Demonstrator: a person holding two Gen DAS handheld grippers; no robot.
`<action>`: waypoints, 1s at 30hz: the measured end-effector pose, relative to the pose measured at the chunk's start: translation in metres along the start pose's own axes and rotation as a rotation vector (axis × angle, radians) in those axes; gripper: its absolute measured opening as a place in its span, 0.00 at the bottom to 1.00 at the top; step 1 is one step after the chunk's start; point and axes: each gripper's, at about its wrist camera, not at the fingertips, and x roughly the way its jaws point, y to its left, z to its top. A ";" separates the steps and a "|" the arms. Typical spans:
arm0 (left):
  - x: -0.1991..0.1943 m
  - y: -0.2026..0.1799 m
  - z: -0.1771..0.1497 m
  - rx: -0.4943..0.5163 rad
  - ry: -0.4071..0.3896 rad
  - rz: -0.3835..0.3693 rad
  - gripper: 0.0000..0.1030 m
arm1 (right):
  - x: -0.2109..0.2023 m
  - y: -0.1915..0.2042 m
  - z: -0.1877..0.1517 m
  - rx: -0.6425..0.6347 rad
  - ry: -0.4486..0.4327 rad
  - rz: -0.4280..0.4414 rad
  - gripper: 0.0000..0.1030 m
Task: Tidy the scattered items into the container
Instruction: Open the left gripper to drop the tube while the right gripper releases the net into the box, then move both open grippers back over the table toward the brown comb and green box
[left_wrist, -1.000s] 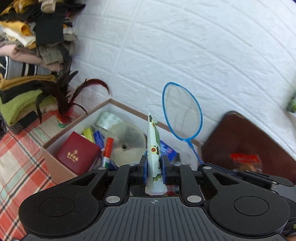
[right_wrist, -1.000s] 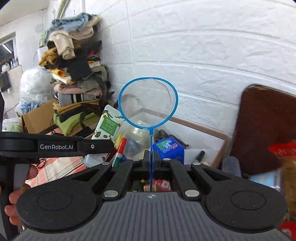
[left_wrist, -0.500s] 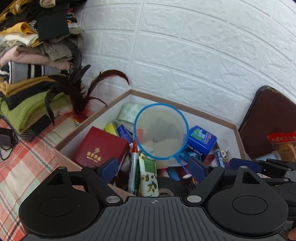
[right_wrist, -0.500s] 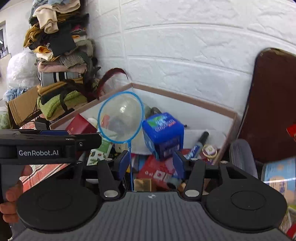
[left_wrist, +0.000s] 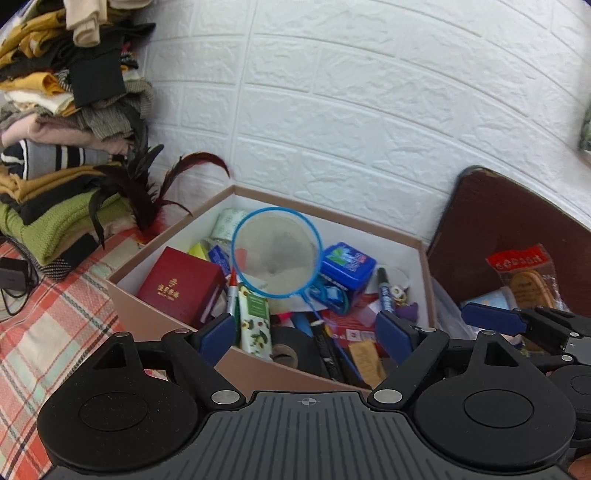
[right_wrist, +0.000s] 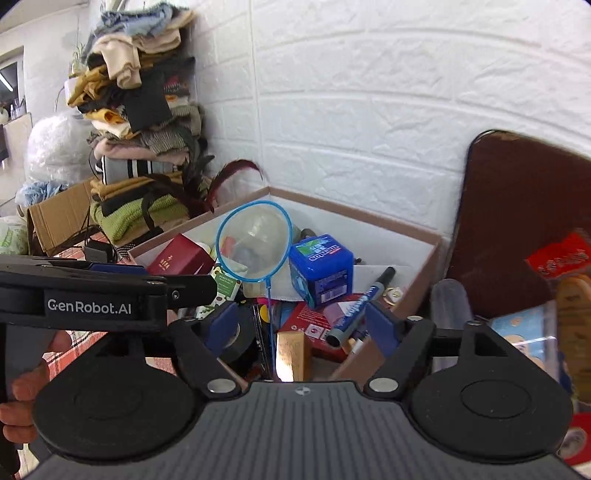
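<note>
An open cardboard box (left_wrist: 159, 317) (right_wrist: 417, 291) holds many items. A small blue-rimmed net (left_wrist: 275, 256) (right_wrist: 255, 240) lies on top of them, handle toward me. A green-and-white packet (left_wrist: 254, 317) lies in the box beside a red case (left_wrist: 177, 284) (right_wrist: 177, 258) and a blue mint box (left_wrist: 345, 264) (right_wrist: 319, 267). My left gripper (left_wrist: 306, 336) is open and empty above the box's near edge. My right gripper (right_wrist: 299, 325) is open and empty above the box, over the net's handle.
A pile of folded clothes (left_wrist: 55, 122) and dark feathers (left_wrist: 144, 192) stand left of the box on a plaid cloth (left_wrist: 48, 332). A brown board (left_wrist: 517, 229) leans on the white wall at right, with snack packets (left_wrist: 524, 273) in front.
Both grippers have opened. The left let the green packet drop into the box, the right let the blue net drop onto the items. Both have pulled back slightly.
</note>
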 end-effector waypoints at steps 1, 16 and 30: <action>-0.004 -0.005 -0.002 0.006 0.000 -0.003 0.90 | -0.006 -0.001 -0.003 0.002 -0.004 -0.007 0.79; -0.059 -0.094 -0.066 0.120 -0.010 -0.059 1.00 | -0.124 -0.038 -0.088 0.104 -0.116 -0.053 0.99; -0.033 -0.188 -0.164 0.272 0.174 -0.201 1.00 | -0.195 -0.084 -0.228 0.195 -0.035 -0.271 0.99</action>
